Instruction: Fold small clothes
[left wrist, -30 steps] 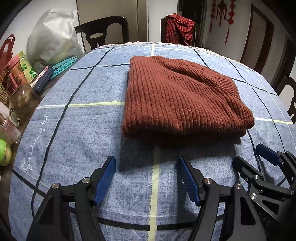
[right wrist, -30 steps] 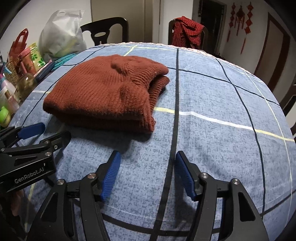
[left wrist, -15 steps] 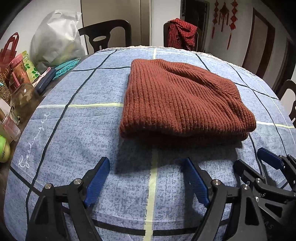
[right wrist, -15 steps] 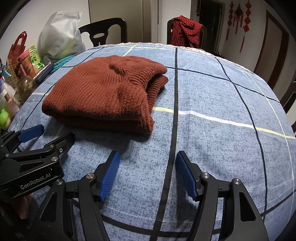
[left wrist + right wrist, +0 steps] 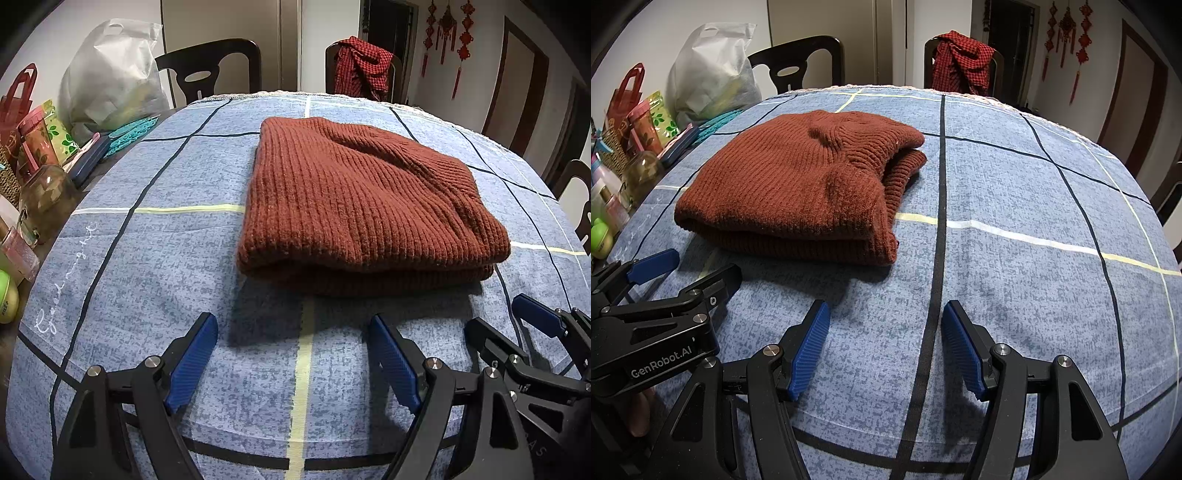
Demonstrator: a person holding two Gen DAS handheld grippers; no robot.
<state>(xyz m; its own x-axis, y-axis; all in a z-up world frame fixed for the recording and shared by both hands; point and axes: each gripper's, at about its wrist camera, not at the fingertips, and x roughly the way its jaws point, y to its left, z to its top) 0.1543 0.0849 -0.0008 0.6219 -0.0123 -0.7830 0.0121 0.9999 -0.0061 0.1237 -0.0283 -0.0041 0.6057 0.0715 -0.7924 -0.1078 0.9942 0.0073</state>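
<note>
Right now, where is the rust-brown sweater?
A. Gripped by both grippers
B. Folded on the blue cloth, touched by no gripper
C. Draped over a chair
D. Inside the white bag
B: the sweater lies folded on the cloth, clear of both open grippers.

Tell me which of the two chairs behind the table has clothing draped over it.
The right-hand chair, with a red checked garment hung over its back. The left-hand chair, beside the white bag, has a bare back.
</note>
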